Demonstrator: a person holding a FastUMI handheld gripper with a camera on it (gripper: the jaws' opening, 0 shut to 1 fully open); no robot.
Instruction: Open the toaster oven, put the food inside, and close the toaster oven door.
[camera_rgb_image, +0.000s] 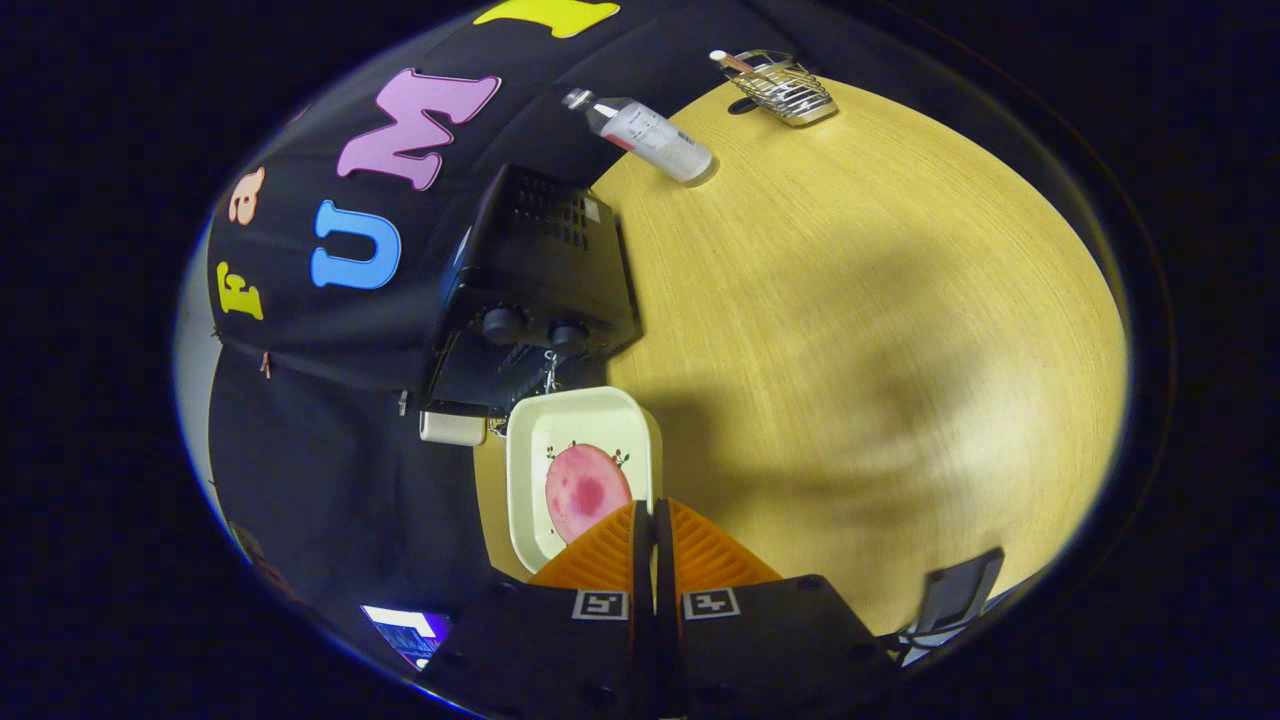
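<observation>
My gripper (646, 512) is shut on the near rim of a cream square dish (530, 440), both fingers pressed on the edge. A round pink slice of food (583, 490) lies in the dish, partly hidden behind the fingers. Just beyond the dish stands the black toaster oven (545, 260) with two knobs (505, 323) on its front. Its door looks swung open, with a pale handle (452, 427) next to the dish's far corner. The dish's far end is close to the oven's front; whether it touches I cannot tell.
The light wooden table (850, 330) spreads out beside the oven. A clear bottle with a white cap (652, 137) and a wire basket (785, 88) stand far beyond. A dark flat device (960, 592) lies near the fingers.
</observation>
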